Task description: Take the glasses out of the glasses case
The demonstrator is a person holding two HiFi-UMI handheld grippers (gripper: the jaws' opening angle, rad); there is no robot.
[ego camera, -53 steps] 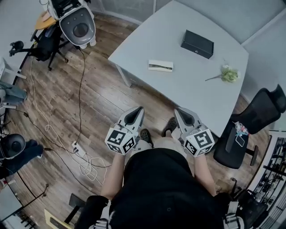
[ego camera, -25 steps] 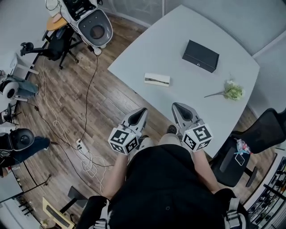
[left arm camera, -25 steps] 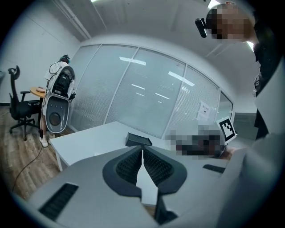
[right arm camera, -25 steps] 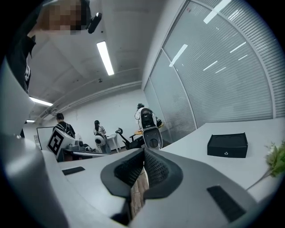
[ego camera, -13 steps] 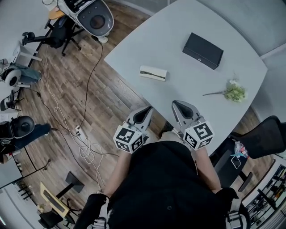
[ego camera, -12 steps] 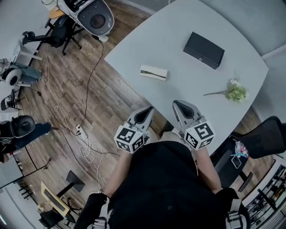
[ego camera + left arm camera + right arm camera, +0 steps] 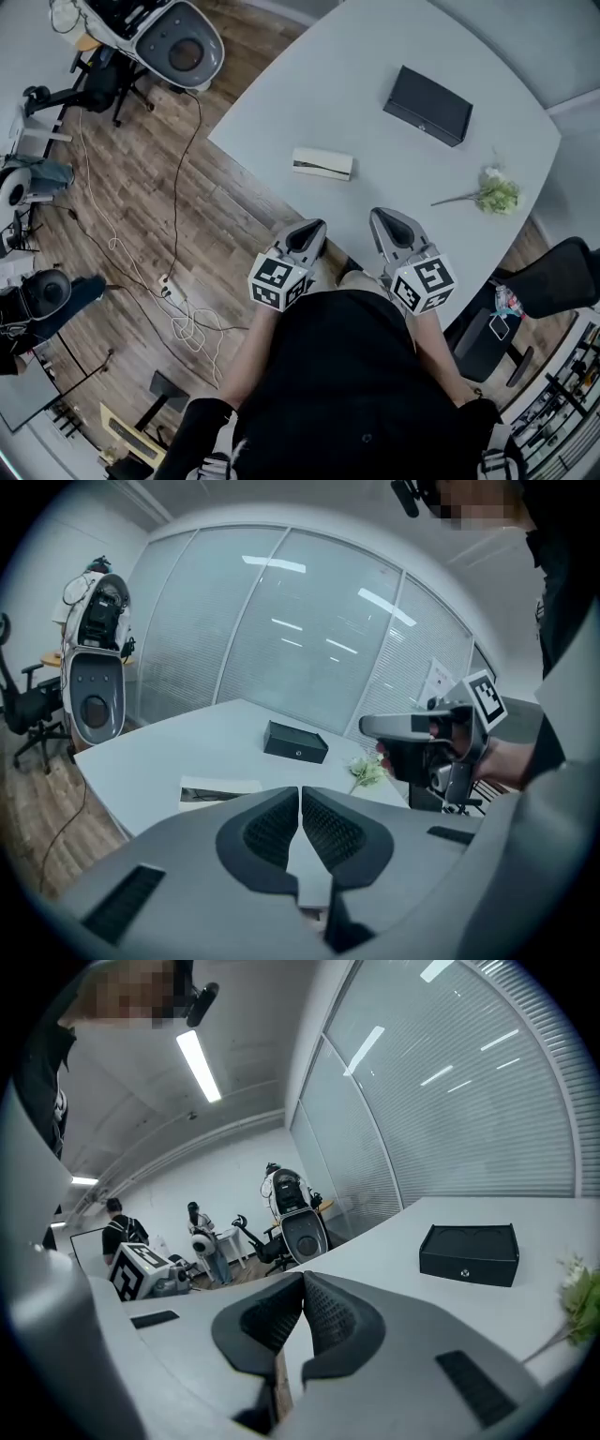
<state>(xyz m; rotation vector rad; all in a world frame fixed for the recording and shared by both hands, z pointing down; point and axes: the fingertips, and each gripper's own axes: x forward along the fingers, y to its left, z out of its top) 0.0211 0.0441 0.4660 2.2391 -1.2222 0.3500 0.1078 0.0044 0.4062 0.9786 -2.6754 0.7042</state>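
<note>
A black rectangular case (image 7: pixel 427 92) lies shut near the far side of the grey table (image 7: pixel 375 141); it also shows in the left gripper view (image 7: pixel 295 742) and the right gripper view (image 7: pixel 469 1252). No glasses are visible. My left gripper (image 7: pixel 312 227) and right gripper (image 7: pixel 381 217) are held close to the body at the table's near edge, well short of the case. Both are shut with nothing between the jaws, as seen at the left gripper (image 7: pixel 300 790) and the right gripper (image 7: pixel 303 1279).
A flat white box (image 7: pixel 322 163) lies on the table between the grippers and the case. A green flower sprig (image 7: pixel 492 195) lies to the right. A black office chair (image 7: pixel 553 281) stands at the right; cables (image 7: pixel 178 309) and equipment cover the wooden floor at the left.
The table and its objects have shifted a little in the head view as the person moved. Both grippers stay shut and close to the body.
</note>
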